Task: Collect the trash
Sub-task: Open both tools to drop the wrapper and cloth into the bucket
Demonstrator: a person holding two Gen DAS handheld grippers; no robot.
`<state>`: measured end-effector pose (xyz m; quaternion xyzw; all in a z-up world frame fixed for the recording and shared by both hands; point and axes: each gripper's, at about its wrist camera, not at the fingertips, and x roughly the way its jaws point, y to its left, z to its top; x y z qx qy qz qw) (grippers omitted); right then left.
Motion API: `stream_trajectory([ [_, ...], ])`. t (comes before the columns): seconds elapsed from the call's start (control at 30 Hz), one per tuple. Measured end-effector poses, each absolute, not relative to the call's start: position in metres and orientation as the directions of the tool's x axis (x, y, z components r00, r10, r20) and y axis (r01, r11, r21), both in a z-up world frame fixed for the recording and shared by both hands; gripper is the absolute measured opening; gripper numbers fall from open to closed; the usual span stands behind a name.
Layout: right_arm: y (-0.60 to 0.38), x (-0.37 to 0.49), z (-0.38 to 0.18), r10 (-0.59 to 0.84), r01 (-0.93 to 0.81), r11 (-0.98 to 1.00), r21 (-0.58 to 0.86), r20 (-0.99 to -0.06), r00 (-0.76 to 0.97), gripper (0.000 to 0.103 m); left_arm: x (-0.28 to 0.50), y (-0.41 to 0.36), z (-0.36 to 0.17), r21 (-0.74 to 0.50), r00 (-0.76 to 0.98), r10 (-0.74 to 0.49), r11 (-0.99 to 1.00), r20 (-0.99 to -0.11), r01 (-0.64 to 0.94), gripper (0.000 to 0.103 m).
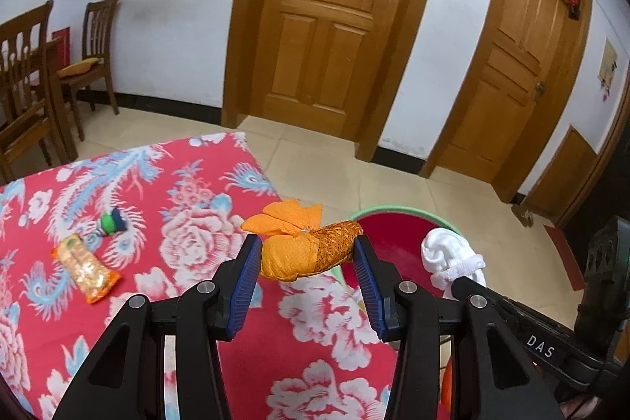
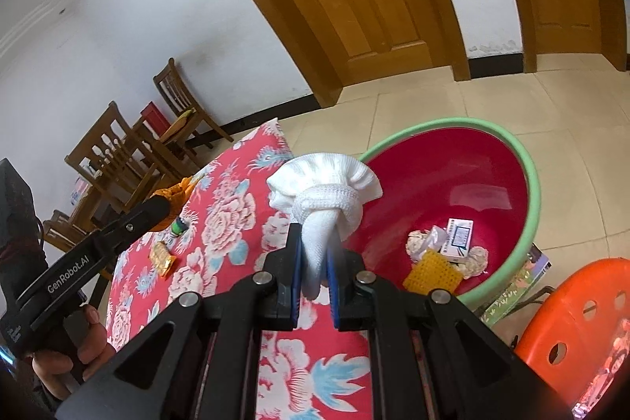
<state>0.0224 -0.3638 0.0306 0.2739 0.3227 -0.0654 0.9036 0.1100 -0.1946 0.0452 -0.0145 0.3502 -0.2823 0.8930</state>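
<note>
Your left gripper clamps an orange wad at the counter edge, beside the red basin. Your right gripper, nearly closed, pinches a white knotted cloth near the basin rim. Two wrappers lie on the counter.

A lived-in home room: panelled wooden doors at twelve o'clock, dining chairs at nine, tiled floor (a floral cloth covers the table).

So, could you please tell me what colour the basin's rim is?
The basin's rim is light green, around a deep red inside; the right wrist view shows it best.
</note>
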Motion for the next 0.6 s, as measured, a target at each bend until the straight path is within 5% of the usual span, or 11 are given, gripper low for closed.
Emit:
stream_trajectory([
  [0.6,-0.396,0.013,0.011,0.023,0.380,0.792,0.478,-0.646,0.763,0.014,0.105,-0.254,0.017,-0.185,0.518,-0.551,0.781,-0.654,0.597,0.049],
])
